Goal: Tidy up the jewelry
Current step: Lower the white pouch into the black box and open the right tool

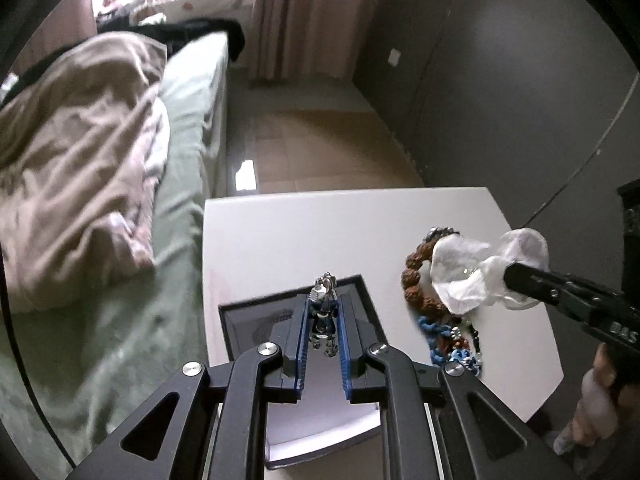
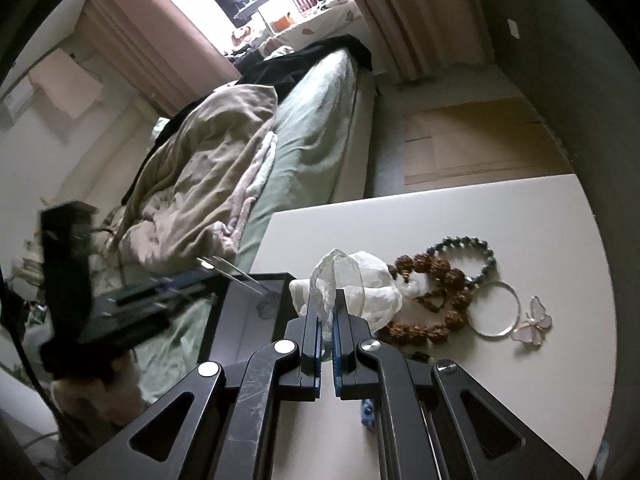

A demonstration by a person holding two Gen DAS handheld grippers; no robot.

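My left gripper (image 1: 325, 300) is shut on a silver metal jewelry piece (image 1: 323, 312) and holds it over the open black jewelry box (image 1: 240, 312). My right gripper (image 2: 328, 300) is shut on a clear crumpled plastic bag (image 2: 344, 284), held above the white table (image 2: 440, 216); the bag also shows in the left wrist view (image 1: 472, 272). On the table lie a brown bead bracelet (image 2: 440, 300), a dark grey bead bracelet (image 2: 476, 252), a silver bangle (image 2: 496, 312), a pink butterfly ornament (image 2: 536, 322) and a blue beaded piece (image 1: 444, 340).
A bed with a green sheet (image 1: 184, 128) and a rumpled beige blanket (image 1: 80, 152) runs along the table's left side. A grey wall (image 1: 500, 80) is to the right. Tiled floor (image 1: 320, 148) lies beyond the table.
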